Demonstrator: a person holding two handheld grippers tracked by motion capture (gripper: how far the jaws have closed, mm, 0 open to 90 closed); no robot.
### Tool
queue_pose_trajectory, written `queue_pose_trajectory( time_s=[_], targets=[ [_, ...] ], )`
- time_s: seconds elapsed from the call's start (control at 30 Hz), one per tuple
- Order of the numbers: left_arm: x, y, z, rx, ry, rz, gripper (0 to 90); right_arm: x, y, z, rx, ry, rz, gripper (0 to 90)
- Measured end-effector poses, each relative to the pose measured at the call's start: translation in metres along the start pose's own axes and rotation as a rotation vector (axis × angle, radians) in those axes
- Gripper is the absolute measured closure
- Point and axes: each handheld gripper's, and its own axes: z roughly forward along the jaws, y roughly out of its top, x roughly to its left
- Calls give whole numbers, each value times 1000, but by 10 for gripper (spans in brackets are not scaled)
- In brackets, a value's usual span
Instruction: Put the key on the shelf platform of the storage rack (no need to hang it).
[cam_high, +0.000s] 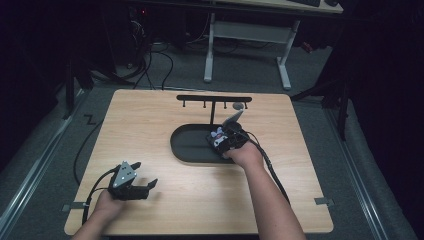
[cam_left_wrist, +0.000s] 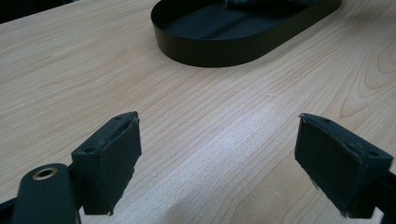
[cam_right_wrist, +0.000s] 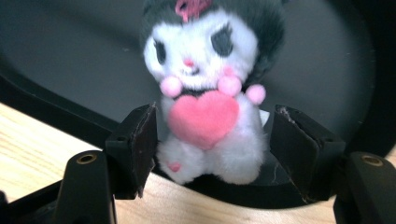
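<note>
A wooden table (cam_high: 165, 115) carries a black oval tray (cam_high: 187, 145) with a hook rack (cam_high: 214, 99) rising behind it. At the tray's right end the right gripper (cam_right_wrist: 212, 135) stands open around a small plush toy (cam_right_wrist: 208, 93): the toy lies between the pads, its feet over the tray's near rim. The left pad is at the toy's flank, and whether it presses cannot be told; the right pad stands apart. The left gripper (cam_left_wrist: 219, 154) rests open and empty above bare wood near the table's front left corner. If the toy is being set down, the clean finish is probably to let the jaws widen fully, then draw straight back along their own line, so no pad snags the fur and drags the toy off the rim.
</note>
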Motion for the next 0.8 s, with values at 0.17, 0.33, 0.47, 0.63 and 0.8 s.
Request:
queue_pose_trajectory(
  time_s=[0.17, 0.33, 0.47, 0.63, 0.8],
  targets=[
    [0, 0, 0, 0, 1, 1, 154, -6, -3, -14, -11, 6, 19, 326],
    [0, 0, 0, 1, 1, 2, 154, -15, -8, -30, -33, 1, 39, 335],
    [-1, 0, 0, 5, -1, 4, 154, -20, -12, -38, -37, -1, 44, 340],
    [-1, 0, 1, 3, 0, 4, 154, -27, -19, -46, -42, -12, 55, 341],
    [-1, 0, 0, 6, 0, 8, 154, -32, -27, -54, -39, -26, 57, 343]
  ],
)
